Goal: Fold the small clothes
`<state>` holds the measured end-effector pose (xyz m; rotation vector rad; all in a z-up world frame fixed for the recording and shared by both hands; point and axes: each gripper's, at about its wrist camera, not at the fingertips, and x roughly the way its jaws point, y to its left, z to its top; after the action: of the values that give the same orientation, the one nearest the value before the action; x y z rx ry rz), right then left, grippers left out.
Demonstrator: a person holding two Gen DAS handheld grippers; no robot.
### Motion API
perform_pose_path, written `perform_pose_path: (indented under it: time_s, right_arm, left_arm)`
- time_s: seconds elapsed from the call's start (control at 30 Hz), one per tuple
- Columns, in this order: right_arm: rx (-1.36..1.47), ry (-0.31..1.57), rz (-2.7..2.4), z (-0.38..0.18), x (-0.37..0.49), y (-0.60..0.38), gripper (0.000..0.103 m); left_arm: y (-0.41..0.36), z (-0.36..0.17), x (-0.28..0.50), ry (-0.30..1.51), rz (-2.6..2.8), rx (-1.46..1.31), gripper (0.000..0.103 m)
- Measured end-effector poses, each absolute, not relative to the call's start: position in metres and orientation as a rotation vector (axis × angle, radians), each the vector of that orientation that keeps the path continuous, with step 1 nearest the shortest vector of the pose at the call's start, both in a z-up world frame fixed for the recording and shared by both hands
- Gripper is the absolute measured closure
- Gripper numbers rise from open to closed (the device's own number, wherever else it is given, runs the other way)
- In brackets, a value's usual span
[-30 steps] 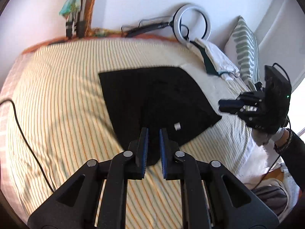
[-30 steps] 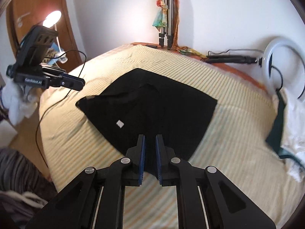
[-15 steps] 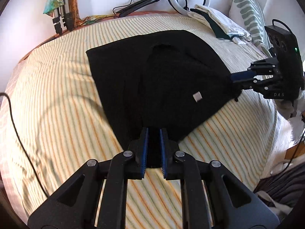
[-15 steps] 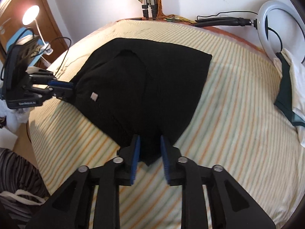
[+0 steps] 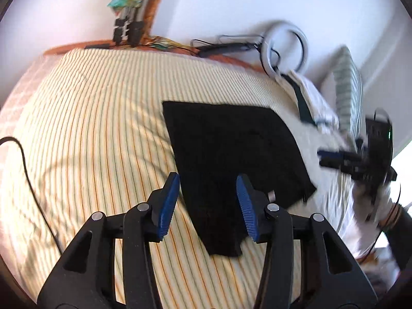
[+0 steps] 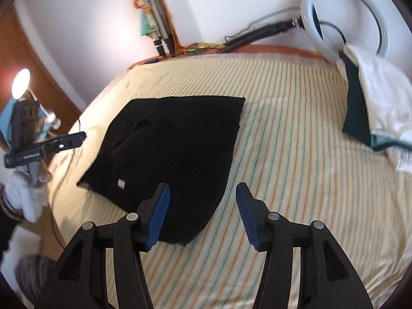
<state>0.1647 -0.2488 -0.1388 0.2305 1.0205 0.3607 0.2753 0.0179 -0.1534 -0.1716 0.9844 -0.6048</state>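
Note:
A black garment (image 5: 231,154) lies folded on the striped bed (image 5: 97,128), with a small white tag (image 5: 271,195) near its right edge. My left gripper (image 5: 207,193) hovers over the garment's near corner with its jaws opening; the cloth lies below them and the pads do not press it. In the right wrist view the same garment (image 6: 175,149) spreads out ahead. My right gripper (image 6: 202,190) hangs over its near right corner, its jaws opening too, with nothing pinched. Each gripper also shows in the other's view: the right gripper (image 5: 332,157) and the left gripper (image 6: 74,137), both blurred.
A pile of white and dark green clothes (image 6: 373,103) sits at the bed's far right by a ring light (image 6: 345,15). A striped pillow (image 5: 347,85) leans on the wall. A black cable (image 5: 23,159) crosses the bed's left side. A lit lamp (image 6: 20,82) stands left.
Both grippers were shut at the garment's near edge; now both have opened and let it go. The garment rests on the bed, and both views have pulled back and rolled.

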Motion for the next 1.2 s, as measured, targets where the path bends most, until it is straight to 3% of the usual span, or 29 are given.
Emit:
perform_pose_path:
  time_s: [0.17,0.4,0.73,0.9,1.0,1.03,1.07,1.2]
  right_arm:
    - [0.32,1.083,0.393,-0.162,0.179,-0.253,0.051]
    - [0.487,1.103,0.439,-0.186,0.2,-0.266,0.051]
    - [0.683,1.071,0.466,-0.205,0.234,-0.288,0.068]
    - [0.724,1.054,0.477,-0.211,0.246,-0.286,0.069]
    - [0.701,1.054,0.476,-0.209,0.251,-0.275,0.073]
    - [0.679,1.058,0.468,-0.207,0.252,-0.272,0.085]
    - [0.661,1.068,0.465,-0.208,0.254,-0.269,0.089]
    - [0.605,1.059,0.445,-0.202,0.25,-0.262,0.093]
  left_arm:
    - [0.027,-0.18,0.321,1.085,-0.629,-0.385,0.056]
    - [0.022,-0.202,0.345,1.139,-0.646,-0.451,0.056]
    - [0.002,-0.209,0.372,1.15,-0.674,-0.477,0.056]
    - [-0.009,-0.208,0.38,1.133,-0.671,-0.459,0.057]
    - [-0.014,-0.208,0.383,1.128,-0.645,-0.428,0.073]
    - [-0.014,-0.209,0.383,1.13,-0.637,-0.418,0.085]
    - [-0.014,-0.21,0.383,1.131,-0.633,-0.412,0.092]
    - [-0.016,-0.205,0.378,1.093,-0.62,-0.364,0.097]
